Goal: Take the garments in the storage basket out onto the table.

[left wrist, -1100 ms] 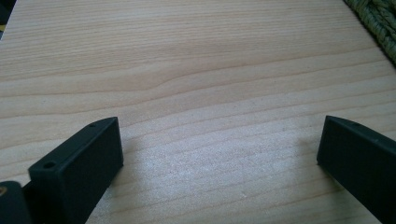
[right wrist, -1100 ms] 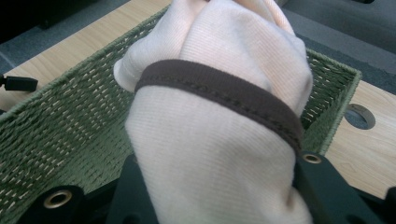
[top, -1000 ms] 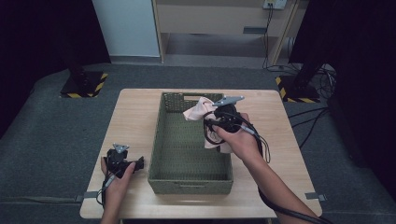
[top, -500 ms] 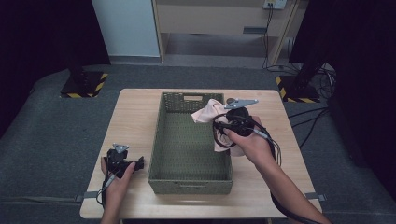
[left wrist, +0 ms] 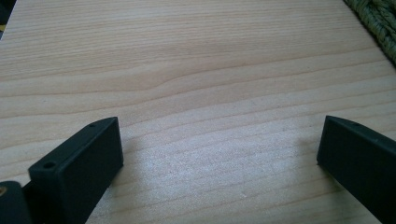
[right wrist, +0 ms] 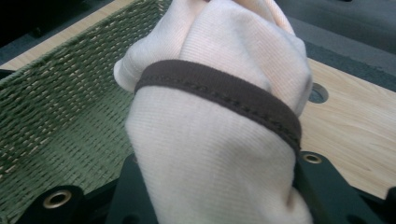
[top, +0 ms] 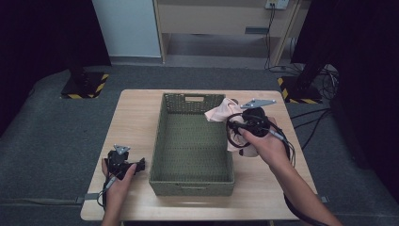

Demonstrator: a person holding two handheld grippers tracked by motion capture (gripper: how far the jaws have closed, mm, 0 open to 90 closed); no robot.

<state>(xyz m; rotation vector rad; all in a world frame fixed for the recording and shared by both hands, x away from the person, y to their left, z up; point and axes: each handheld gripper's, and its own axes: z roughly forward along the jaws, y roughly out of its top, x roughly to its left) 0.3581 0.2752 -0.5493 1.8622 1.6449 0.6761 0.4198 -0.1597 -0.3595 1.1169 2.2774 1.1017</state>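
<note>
The right gripper [top: 239, 123] clenches a soft pink ribbed cloth [right wrist: 219, 140], brown-trimmed, bunched upright over the woven green basket [top: 162, 141]. The left gripper [left wrist: 219, 154] rests released on the wooden surface [left wrist: 187, 70].

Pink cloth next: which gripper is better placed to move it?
Right. The right gripper is already shut on the pink cloth at the green basket's right rim. The left gripper sits open over bare table.

right gripper [top: 237, 123] with cloth [top: 221, 113] shifted rightward
</note>
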